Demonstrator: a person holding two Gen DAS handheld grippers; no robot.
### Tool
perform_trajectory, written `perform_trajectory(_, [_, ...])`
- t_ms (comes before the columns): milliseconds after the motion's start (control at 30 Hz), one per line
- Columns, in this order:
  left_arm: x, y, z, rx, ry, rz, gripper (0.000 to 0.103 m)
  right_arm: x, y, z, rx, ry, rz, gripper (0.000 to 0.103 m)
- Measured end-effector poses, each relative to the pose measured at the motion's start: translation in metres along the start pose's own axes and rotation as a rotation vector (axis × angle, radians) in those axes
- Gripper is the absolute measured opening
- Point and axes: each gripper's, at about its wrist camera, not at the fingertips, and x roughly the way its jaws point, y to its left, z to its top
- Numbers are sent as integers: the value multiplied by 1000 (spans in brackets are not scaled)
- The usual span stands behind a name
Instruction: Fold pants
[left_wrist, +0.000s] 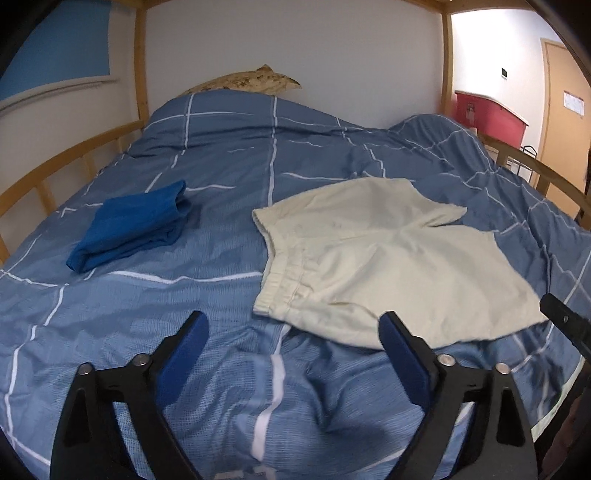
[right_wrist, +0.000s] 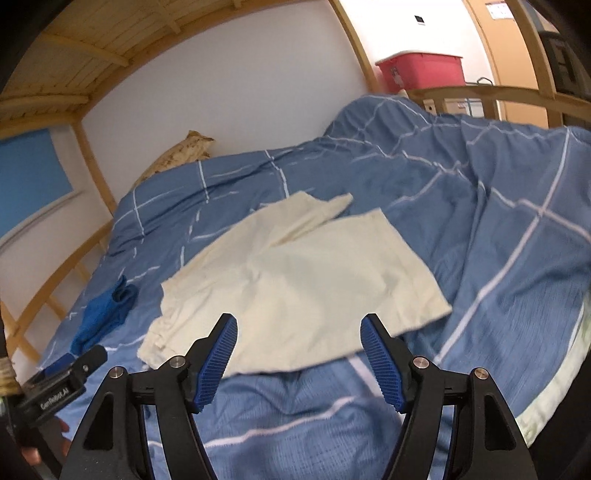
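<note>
Blue duvet (left_wrist: 221, 155), cream shorts (left_wrist: 369, 251) flat, waistband left, legs right, both tools (left_wrist: 291, 328) (right_wrist: 299, 326) wide open, empty.

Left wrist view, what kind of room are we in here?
Most likely a bedroom, on the lower bunk of a bunk bed: a blue checked duvet covers the mattress, a wooden bed frame rises around it, and a pillow lies against the wall.

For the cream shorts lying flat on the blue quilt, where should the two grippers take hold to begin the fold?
Probably the near edge of the cream fabric shorts: left gripper on the elastic waistband corner, right gripper on the near leg hem. Come in low from the front; both corners lie flat, unobstructed, just ahead of the open jaws.
</note>
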Motion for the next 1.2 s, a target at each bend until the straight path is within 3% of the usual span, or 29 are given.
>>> perform_trajectory(133, [20,12,0,-49,42,-59,68,9,-8,-11,71,20,-42,70])
perform_trajectory(233, [36,15,4,-96,85,-129,66,18,-9,-13,62,29,-58,70])
perform_trajectory(467, [71,8,0,-165,206,-182,46,40,-18,-14,89,72,-58,70])
perform_trajectory(900, [101,-1,-9,-195,261,-182,44,60,-31,-18,109,104,-66,69])
perform_trajectory(1067, [102,-1,-7,-197,244,-179,21,66,-36,-14,114,104,-88,54])
perform_trajectory(1200, [93,-4,-4,-188,209,-167,13,66,-37,-9,97,99,-90,17])
